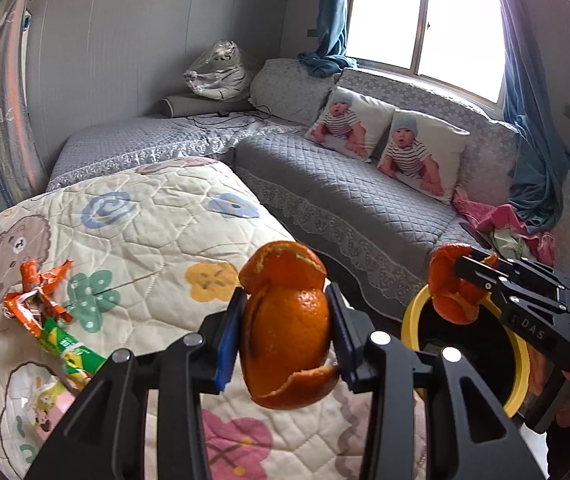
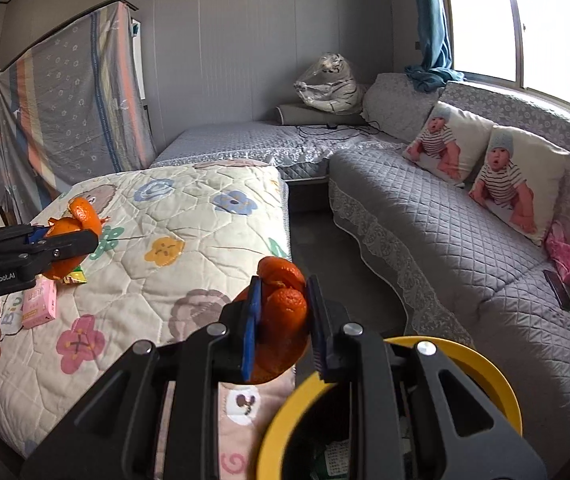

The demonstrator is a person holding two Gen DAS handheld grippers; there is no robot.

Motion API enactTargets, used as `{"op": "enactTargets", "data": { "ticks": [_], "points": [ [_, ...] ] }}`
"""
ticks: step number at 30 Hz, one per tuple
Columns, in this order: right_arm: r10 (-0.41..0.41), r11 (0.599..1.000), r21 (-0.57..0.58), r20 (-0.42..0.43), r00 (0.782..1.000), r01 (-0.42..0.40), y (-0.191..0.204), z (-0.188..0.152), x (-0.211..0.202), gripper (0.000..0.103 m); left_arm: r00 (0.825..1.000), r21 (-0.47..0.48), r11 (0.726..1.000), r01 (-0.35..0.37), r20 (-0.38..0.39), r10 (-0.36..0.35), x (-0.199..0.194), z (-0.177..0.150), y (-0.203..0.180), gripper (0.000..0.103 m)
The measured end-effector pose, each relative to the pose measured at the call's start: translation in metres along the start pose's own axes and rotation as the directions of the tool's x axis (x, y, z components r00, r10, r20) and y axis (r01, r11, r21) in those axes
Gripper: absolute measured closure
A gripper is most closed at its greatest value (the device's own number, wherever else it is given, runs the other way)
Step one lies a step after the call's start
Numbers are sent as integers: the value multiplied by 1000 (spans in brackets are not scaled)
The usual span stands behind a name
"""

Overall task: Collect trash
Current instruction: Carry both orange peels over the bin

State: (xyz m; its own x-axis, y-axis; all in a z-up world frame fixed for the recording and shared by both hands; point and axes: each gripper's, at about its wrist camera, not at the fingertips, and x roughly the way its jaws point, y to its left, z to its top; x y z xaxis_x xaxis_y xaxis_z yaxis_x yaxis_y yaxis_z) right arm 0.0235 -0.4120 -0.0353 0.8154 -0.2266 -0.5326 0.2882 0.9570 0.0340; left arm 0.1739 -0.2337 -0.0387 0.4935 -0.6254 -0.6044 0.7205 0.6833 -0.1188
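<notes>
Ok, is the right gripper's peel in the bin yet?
Not yet. The right gripper is shut on its orange peel, held above the yellow-rimmed bin.

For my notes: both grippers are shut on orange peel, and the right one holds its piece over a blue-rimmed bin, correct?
Nearly. The bin has a yellow rim, as the right wrist view shows. The left gripper and the right gripper are each shut on orange peel.
</notes>
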Motion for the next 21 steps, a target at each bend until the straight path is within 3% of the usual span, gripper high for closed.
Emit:
{"op": "enactTargets", "data": {
  "ticks": [7,21],
  "points": [
    [-98,993,62,-32,995,99,-46,-28,-17,82,996,52,995,82,-45,-80,29,-7,-53,65],
    [-193,966,151,-109,975,208,-102,-75,-32,82,976,126,975,184,-137,-167,73,-25,-124,65]
  ]
}}
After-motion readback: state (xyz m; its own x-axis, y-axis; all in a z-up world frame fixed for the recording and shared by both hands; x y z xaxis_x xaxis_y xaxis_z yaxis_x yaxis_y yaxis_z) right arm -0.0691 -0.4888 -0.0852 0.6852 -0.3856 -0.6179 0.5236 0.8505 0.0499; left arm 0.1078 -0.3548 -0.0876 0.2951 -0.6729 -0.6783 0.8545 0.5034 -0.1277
